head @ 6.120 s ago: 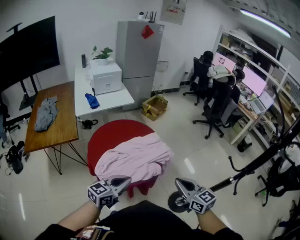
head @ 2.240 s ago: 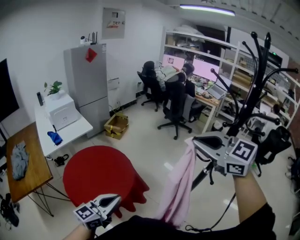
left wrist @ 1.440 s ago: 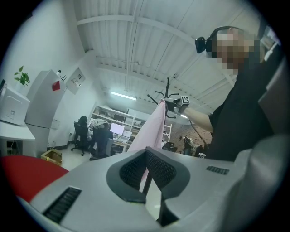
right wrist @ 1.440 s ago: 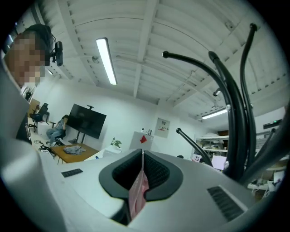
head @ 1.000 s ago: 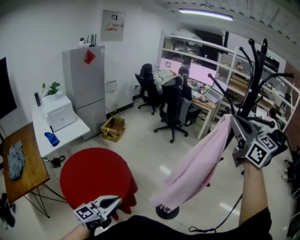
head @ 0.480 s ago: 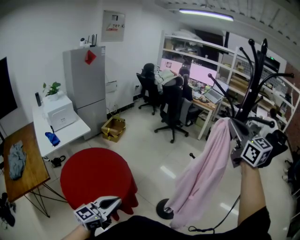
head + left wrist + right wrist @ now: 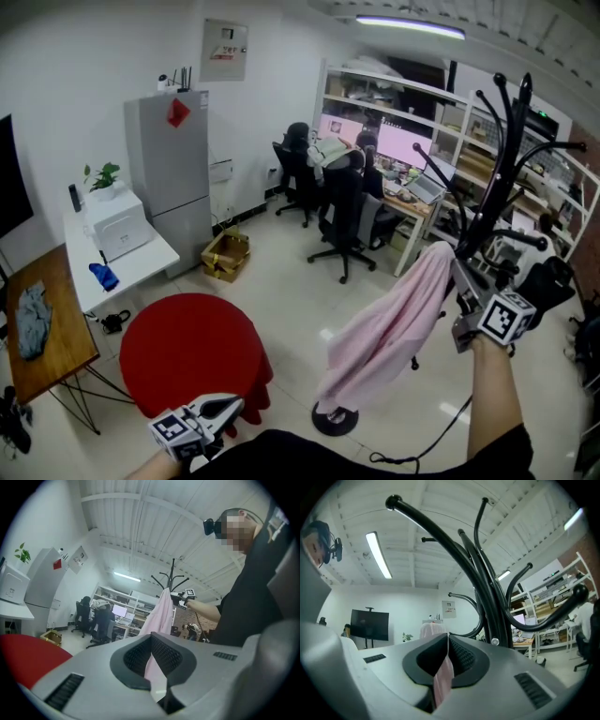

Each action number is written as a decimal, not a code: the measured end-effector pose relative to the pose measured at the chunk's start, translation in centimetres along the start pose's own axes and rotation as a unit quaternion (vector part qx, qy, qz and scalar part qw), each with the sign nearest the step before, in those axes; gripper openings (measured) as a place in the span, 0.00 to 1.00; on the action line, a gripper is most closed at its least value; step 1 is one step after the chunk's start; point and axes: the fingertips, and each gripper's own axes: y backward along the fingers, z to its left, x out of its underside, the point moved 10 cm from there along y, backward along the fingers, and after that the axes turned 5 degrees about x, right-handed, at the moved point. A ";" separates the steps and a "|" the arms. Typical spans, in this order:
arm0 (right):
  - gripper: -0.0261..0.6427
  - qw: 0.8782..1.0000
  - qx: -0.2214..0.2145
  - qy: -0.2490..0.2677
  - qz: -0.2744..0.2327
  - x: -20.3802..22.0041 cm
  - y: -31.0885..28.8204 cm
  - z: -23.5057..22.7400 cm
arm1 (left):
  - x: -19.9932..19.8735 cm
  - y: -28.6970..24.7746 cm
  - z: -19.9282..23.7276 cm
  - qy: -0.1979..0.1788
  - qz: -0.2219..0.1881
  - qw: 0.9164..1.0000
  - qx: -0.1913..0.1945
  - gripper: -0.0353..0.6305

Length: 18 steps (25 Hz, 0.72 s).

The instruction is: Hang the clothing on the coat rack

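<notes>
The pink garment [image 7: 389, 323] hangs from my right gripper [image 7: 457, 270], which is shut on its top edge and held high beside the black coat rack [image 7: 497, 155]. The cloth billows down and to the left over the rack's base [image 7: 335, 419]. In the right gripper view, pink cloth [image 7: 443, 679] is pinched between the jaws of the right gripper [image 7: 448, 637], and the rack's pole [image 7: 487, 592] and curved hooks rise close ahead. My left gripper [image 7: 232, 406] stays low at the bottom left, shut and empty. Over the left gripper [image 7: 151, 637], its own view shows the garment [image 7: 159, 611] far off.
A round red table [image 7: 192, 352] stands left of the rack base. Behind it are a white table with a printer [image 7: 117, 234], a grey fridge [image 7: 173, 159] and a cardboard box [image 7: 228, 253]. Office chairs and seated people [image 7: 342, 202] fill the desks at the back.
The garment, hanging straight down half a second ago, has swung out to the left. My right gripper has dropped slightly beside the rack. The left gripper has not moved.
</notes>
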 end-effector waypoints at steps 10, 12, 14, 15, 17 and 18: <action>0.07 0.997 0.032 -0.050 -0.048 1.4 0.5 0.6 | 0.3 -0.1 -0.4 0.002 0.005 1.000 0.003 0.04; 0.07 0.997 0.037 -0.035 -0.055 1.3 0.4 1.0 | 0.4 0.0 -0.5 0.002 0.005 1.000 0.002 0.04; 0.08 0.998 0.033 -0.015 -0.061 1.3 0.2 1.4 | 0.4 0.0 -0.5 0.004 0.004 1.000 0.000 0.04; 0.08 0.998 0.026 -0.005 -0.064 1.3 0.1 1.5 | 0.4 0.1 -0.4 0.005 0.004 1.000 -0.001 0.04; 0.08 0.997 0.025 0.015 -0.070 1.3 0.2 1.6 | 0.4 0.0 -0.4 0.004 0.004 1.000 -0.001 0.04; 0.08 0.997 0.030 0.026 -0.072 1.2 0.3 1.7 | 0.4 0.0 -0.4 0.005 0.004 1.000 0.000 0.04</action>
